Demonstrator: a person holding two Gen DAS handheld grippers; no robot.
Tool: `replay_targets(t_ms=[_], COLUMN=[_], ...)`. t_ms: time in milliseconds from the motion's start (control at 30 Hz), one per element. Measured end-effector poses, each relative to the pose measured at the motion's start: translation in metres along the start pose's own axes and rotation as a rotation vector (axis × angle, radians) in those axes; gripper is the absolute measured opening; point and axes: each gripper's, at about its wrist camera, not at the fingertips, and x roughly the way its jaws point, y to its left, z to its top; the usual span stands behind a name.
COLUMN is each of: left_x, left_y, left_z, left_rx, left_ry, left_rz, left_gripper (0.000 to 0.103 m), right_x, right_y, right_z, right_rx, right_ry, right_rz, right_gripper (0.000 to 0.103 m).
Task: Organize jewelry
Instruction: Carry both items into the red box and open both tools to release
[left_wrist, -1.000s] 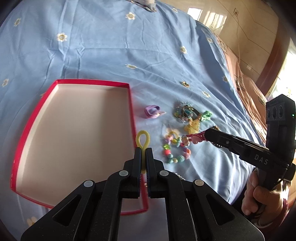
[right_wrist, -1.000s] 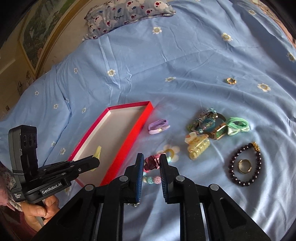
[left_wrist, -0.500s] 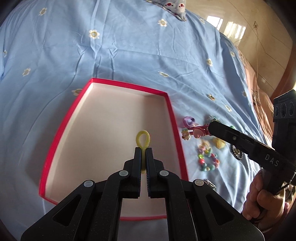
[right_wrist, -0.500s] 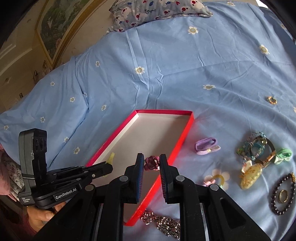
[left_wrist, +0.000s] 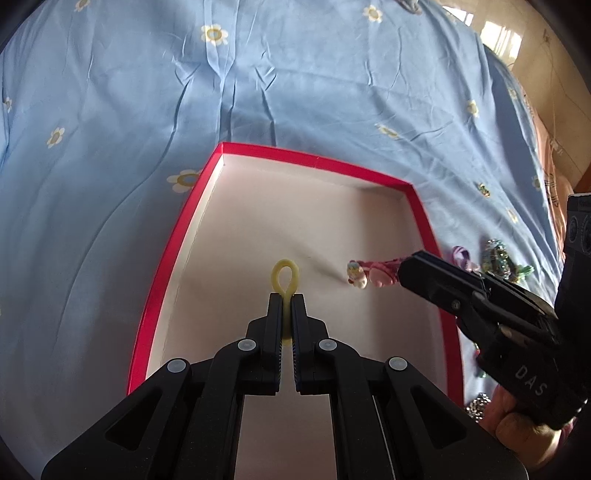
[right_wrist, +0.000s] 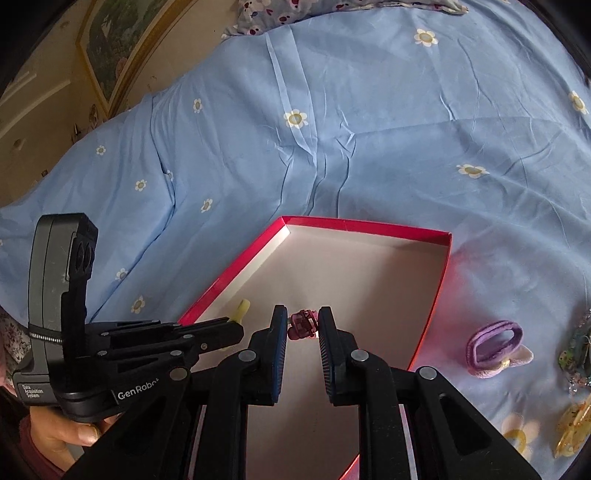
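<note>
Left wrist: fingers (left_wrist: 286, 302) pinching yellow loop (left_wrist: 284, 277); right fingers (right_wrist: 303, 325) gripping pink clip (right_wrist: 303, 324) over red box (left_wrist: 314, 158).

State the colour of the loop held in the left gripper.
Pale yellow loop, pinched in the left gripper; clearest in the left wrist view.

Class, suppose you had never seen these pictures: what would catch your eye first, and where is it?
The red box, open on the blue flowered bedspread. Above it, the left gripper pinches a yellow loop, and the right gripper grips a pink beaded piece.
</note>
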Motion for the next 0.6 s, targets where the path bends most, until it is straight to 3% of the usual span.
replay_targets(t_ms=[233, 333, 533, 600], left_x=[0.014, 0.017, 0.019, 0.019], left_y=[0.005, 0.006, 0.007, 0.007], left_z=[-0.002, 0.000, 0.000, 0.000], left_rx=[-0.008, -0.008, -0.015, -0.016], left_ry=[0.037, 0.039, 0.047, 0.046], left_rz=[0.025, 0.036, 0.038, 0.047], left_gripper=[0.004, 0.008, 0.017, 0.028], right_x=[0.022, 0.025, 0.026, 0.026], right_y=[-0.005, -0.004, -0.003, -0.004], right_z=[-0.011, -0.010, -0.008, -0.008], right_rx=[-0.014, -0.029, -0.038, -0.035], right_ry=[0.140, 0.160, 0.181, 0.182], right_rz=[-0.021, -0.029, -0.033, -0.030], right_gripper=[0.016, 0.016, 0.017, 0.018])
